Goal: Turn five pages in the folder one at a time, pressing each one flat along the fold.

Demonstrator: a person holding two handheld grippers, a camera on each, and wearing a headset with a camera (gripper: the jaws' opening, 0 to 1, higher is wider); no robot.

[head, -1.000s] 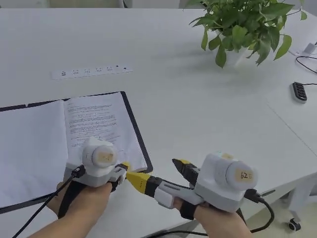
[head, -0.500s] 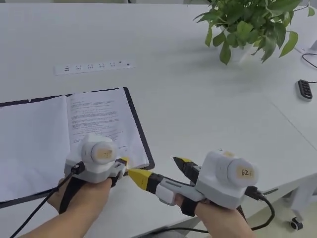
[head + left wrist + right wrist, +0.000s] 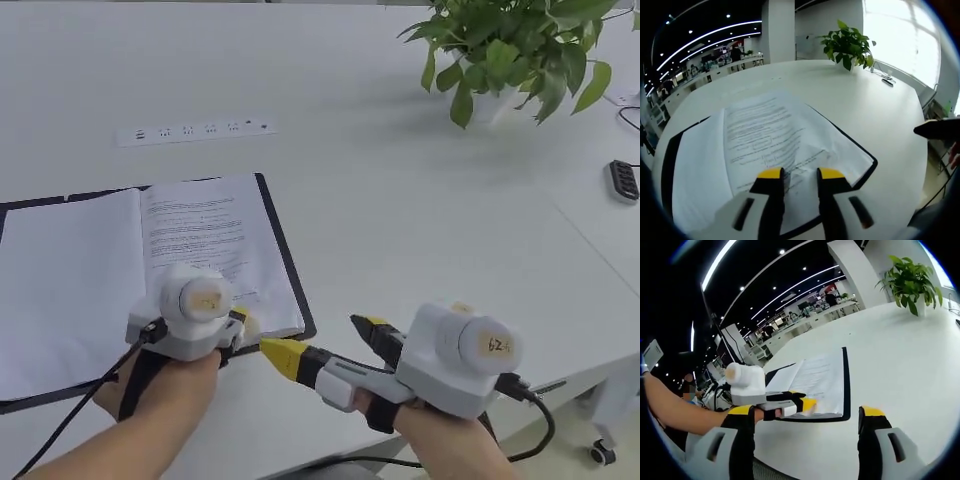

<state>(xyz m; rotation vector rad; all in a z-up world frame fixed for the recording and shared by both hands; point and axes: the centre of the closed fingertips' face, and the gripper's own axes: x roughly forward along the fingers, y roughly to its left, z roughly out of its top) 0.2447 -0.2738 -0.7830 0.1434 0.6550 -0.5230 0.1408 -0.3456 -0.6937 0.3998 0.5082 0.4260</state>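
The folder (image 3: 765,125) lies open beneath the left gripper (image 3: 795,175), whose jaws stand narrowly parted over its near right corner – tips half hidden in the head view – while the right gripper (image 3: 807,411), spread wide and empty, hovers just beside that corner.

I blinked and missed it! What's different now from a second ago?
Hardly anything. The left gripper edged slightly further over the printed page, toward the fold. Nothing was grabbed or let go. The right gripper stayed off the corner of the folder, jaws wide open; no page turned. The rest is the headset camera shifting.
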